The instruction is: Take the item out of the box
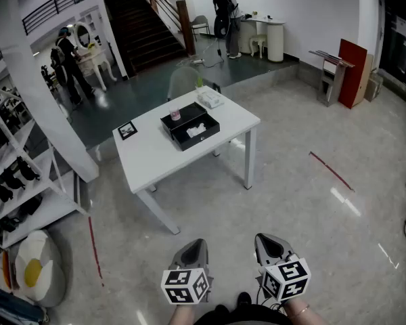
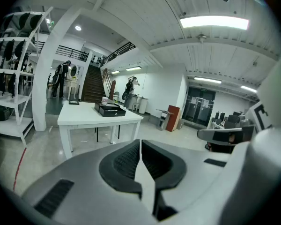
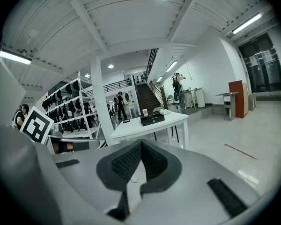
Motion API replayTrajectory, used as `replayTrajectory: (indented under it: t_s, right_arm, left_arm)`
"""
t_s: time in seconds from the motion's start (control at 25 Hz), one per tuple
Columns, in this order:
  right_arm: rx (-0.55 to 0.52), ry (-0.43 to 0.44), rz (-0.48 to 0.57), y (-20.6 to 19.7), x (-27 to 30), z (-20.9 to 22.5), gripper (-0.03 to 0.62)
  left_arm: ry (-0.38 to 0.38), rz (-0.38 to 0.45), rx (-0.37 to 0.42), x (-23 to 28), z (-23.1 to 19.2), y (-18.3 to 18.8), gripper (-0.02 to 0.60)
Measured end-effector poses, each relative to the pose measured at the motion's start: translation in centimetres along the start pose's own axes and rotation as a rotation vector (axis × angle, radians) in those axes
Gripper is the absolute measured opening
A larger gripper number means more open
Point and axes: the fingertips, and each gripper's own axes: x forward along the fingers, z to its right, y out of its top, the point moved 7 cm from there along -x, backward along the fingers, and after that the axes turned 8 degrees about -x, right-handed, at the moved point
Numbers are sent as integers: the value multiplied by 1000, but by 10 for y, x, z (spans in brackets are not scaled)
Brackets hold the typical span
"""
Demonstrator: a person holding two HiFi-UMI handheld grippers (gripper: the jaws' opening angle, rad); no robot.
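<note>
A black box [image 1: 189, 126] lies open on the white table [image 1: 155, 154] well ahead of me, with a white item [image 1: 197, 130] inside its front tray. Both grippers are held low at the bottom of the head view, far from the table. My left gripper [image 1: 197, 245] is shut with nothing between its pads [image 2: 131, 157]. My right gripper [image 1: 263, 240] is shut and empty too, and its pads [image 3: 152, 161] meet at the tip. Each gripper view shows the box small in the distance: box [image 2: 110, 109], box [image 3: 152, 118].
On the table also sit a small black frame [image 1: 127, 130], a white packet [image 1: 210, 99] and a small cup [image 1: 175, 114]. A chair [image 1: 183, 81] stands behind the table. Shelving [image 1: 13, 175] lines the left. Red tape [image 1: 331, 170] marks the floor. People stand far back near the stairs [image 1: 145, 29].
</note>
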Motion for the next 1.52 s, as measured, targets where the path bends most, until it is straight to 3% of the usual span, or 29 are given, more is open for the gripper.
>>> replayTrajectory:
  t_s: [0.76,1.28,1.52]
  right_arm:
    - [45,34,19,-3,3,31,0]
    - [60,36,14,-14,-3,40,0]
    - [73,39,5,-14,2,43,0]
  left_arm:
    - [87,-2,18,16,19,-9,25]
    - [64,2,27,20,27,-14,28]
    - [75,10,26,21,23,-6,82]
